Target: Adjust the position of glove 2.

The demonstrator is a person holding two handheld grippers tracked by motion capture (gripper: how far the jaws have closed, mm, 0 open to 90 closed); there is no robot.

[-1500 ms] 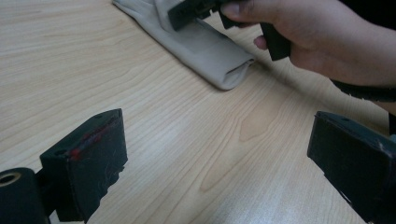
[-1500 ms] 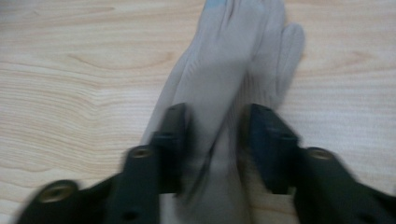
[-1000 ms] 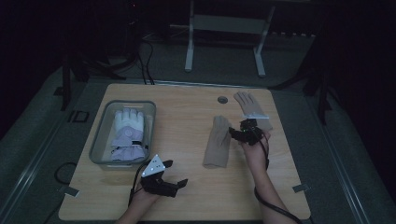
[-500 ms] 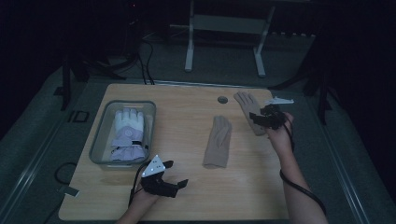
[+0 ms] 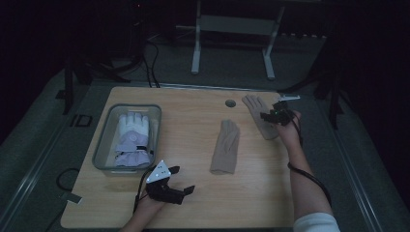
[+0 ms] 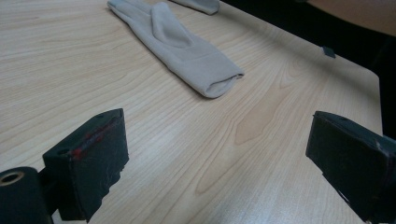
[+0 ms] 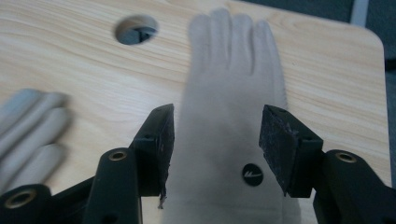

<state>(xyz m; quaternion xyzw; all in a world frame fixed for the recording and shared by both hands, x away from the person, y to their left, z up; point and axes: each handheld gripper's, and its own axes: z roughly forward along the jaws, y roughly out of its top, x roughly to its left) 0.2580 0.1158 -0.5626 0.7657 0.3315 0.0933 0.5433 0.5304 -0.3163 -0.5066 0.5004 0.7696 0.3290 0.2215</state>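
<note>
A flat beige knitted glove (image 5: 259, 117) lies at the far right of the pale wooden worktop (image 5: 193, 145), its fingers pointing to the far edge and its cuff toward the person, so its long axis runs near to far. The right tool (image 5: 276, 116) hovers just over its cuff end, in line with that axis; its jaws stand half apart, straddle the glove's width and have just narrowed a little, with the pads not pressing the fabric. A second beige glove (image 5: 226, 146) lies at mid-worktop, to the left. The left tool (image 5: 180, 186) rests wide and empty at the near edge, well apart. A clear plastic bin (image 5: 107, 137) of white gloves (image 5: 133, 137) sits at left.
</note>
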